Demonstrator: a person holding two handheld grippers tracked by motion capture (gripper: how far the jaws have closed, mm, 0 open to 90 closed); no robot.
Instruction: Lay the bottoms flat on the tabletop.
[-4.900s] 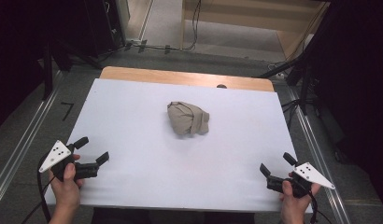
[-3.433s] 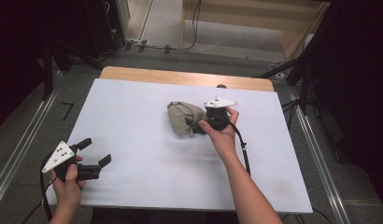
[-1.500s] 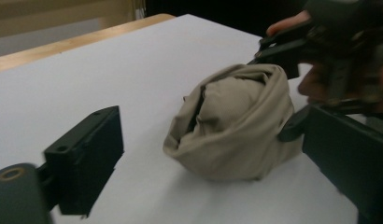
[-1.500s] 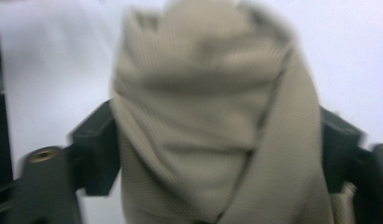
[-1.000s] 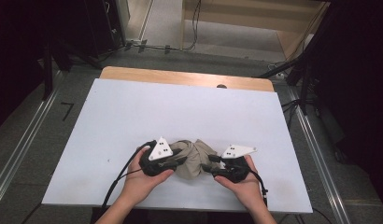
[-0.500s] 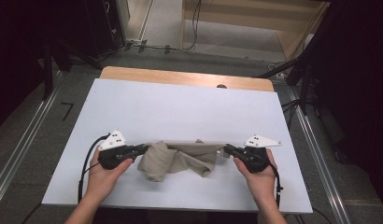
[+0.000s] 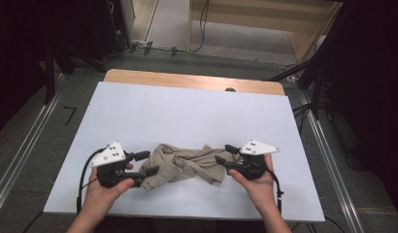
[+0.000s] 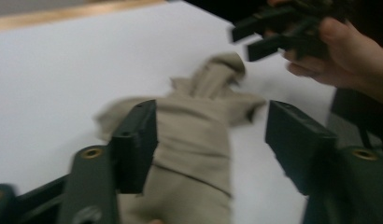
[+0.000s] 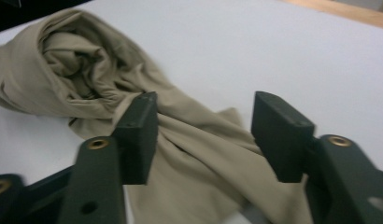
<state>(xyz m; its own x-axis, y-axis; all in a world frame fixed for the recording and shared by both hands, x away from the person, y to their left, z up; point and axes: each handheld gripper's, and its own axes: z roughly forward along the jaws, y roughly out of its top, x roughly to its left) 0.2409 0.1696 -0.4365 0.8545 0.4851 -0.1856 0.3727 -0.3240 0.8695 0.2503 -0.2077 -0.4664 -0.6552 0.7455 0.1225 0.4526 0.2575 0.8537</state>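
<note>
1. cloth (image 7: 185, 165) is the thing being worked: a tan, crumpled piece lying near the front of the white table (image 7: 187, 111), stretched into a twisted strip between the two grippers.
2. left gripper (image 7: 144, 163) has its jaws spread apart. they have just been opening, and in the left gripper view the cloth (image 8: 194, 154) lies between them with neither pad pressing on it.
3. right gripper (image 7: 226, 154) is the same: jaws apart after just opening, the cloth (image 9: 189, 140) running loose between them in the right gripper view, with a gap on the far side.
4. judging by this, both ends are let go and the step in hand looks like a fresh grip to spread the cloth flat.
5. to do it well, each gripper should find a single edge or corner, not a bunched fold. the middle is rolled and knotted-looking, so pinching there would only drag the lump along.
6. the left end looks thicker and doubled over, so it may need teasing out first. the right end has a flatter flap nearer the table, which seems the easier place to start.
7. around it, the white table is bare, with a wooden strip (image 7: 187, 80) along its far edge and room on every side for spreading.
8. nothing on the table stands in the way; the trailing cable (image 7: 83, 179) by the left hand (image 7: 106, 191) could snag if that hand swings wide.
</note>
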